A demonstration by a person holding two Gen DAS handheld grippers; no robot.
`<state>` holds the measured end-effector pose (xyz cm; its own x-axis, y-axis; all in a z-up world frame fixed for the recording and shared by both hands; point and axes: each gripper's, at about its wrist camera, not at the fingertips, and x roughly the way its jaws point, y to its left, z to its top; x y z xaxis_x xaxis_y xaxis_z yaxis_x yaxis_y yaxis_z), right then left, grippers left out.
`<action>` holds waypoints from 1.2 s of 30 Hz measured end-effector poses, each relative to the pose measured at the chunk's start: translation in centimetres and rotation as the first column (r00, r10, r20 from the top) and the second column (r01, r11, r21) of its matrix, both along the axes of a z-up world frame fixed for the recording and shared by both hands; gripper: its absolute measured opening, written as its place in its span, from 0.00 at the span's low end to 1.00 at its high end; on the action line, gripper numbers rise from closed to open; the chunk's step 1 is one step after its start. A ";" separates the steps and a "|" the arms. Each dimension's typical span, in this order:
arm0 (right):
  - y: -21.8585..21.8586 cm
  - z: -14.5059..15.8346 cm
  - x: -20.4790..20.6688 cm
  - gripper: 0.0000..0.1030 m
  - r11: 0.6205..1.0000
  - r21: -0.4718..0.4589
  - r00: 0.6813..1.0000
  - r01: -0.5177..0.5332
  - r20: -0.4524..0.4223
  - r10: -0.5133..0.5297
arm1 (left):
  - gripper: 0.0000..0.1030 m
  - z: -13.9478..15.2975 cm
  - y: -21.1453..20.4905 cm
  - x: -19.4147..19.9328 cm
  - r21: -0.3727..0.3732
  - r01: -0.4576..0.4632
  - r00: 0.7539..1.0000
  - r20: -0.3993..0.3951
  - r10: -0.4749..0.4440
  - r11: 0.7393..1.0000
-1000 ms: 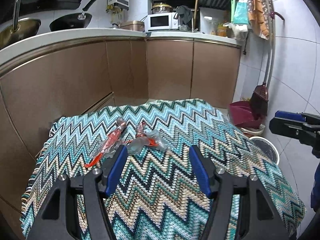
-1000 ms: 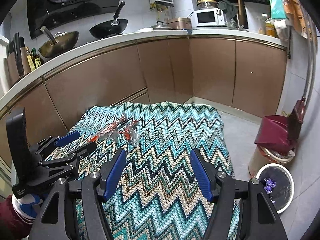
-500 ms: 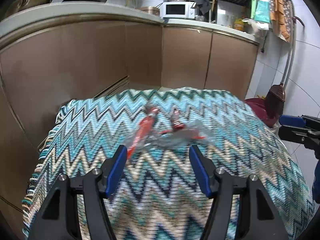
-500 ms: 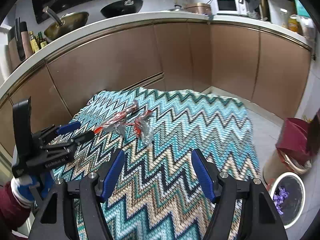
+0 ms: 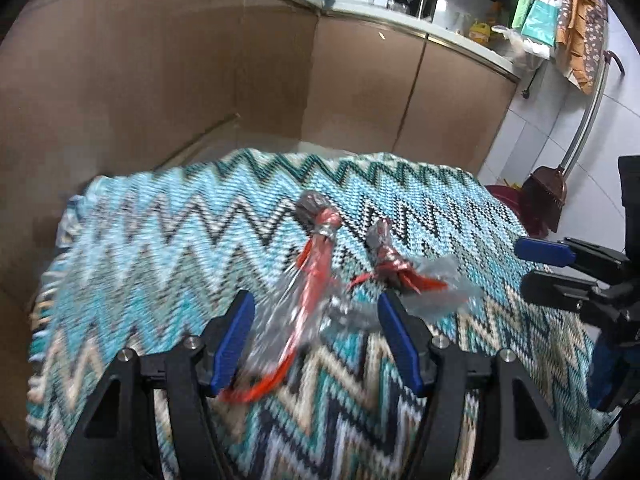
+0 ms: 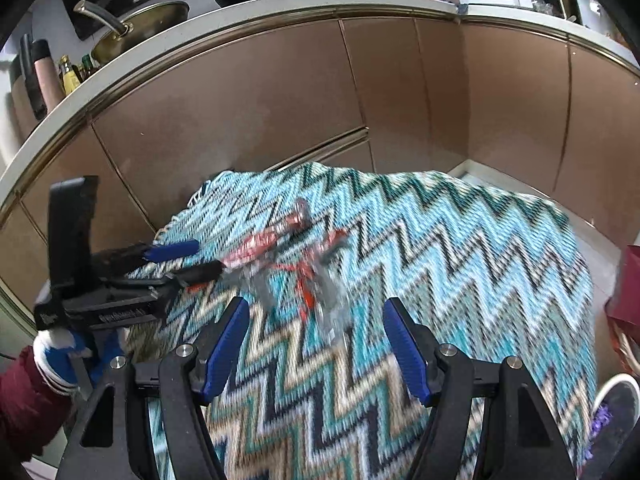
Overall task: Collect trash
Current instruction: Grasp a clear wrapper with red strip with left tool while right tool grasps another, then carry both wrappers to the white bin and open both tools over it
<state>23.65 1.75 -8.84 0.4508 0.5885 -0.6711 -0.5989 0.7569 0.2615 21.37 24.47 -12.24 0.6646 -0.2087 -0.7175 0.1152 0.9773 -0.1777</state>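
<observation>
Two crumpled clear-and-red plastic wrappers lie on a table under a zigzag cloth (image 5: 168,240). The long wrapper (image 5: 316,276) runs down between my left gripper's (image 5: 318,320) blue pads, which stand apart from it, so that gripper is open. The shorter wrapper (image 5: 396,272) lies just right of it. My right gripper (image 6: 314,332) is open too, with the shorter wrapper (image 6: 312,284) just ahead of its gap and the long wrapper (image 6: 260,246) further left. Each view shows the other gripper: the right gripper (image 5: 536,270) and the left gripper (image 6: 192,260).
Brown kitchen cabinets (image 6: 260,112) curve around the far side of the table. A round bin (image 6: 616,408) stands on the floor at the lower right. A broom (image 5: 548,196) and a red dustpan lean by the tiled wall. A gloved hand (image 6: 56,356) holds the left gripper.
Both grippers have come forward and down toward the wrappers. The long wrapper, earlier ahead of the left fingers, now lies between them. The wrappers themselves have not shifted.
</observation>
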 end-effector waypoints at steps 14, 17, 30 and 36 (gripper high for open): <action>3.8 -5.2 4.3 0.40 0.999 -0.027 0.990 -0.030 -0.139 0.026 | 0.11 -2.7 1.0 1.8 -0.050 -0.016 0.997 -0.073 0.012 0.999; 3.9 -5.9 4.0 0.23 0.999 -0.040 0.989 -0.027 -0.146 0.021 | 0.09 -2.2 1.2 0.6 -0.050 -0.025 0.998 -0.058 0.023 0.998; -1.3 -0.7 -4.3 0.09 1.000 -0.001 0.998 -0.001 -0.056 0.001 | 0.08 3.8 -2.9 -7.7 0.043 -0.012 0.997 0.078 0.009 0.999; -5.6 2.1 -10.3 0.09 0.999 0.012 1.000 0.030 -0.008 -0.030 | 0.08 6.9 -7.0 -12.5 0.137 0.004 0.987 0.158 -0.026 0.991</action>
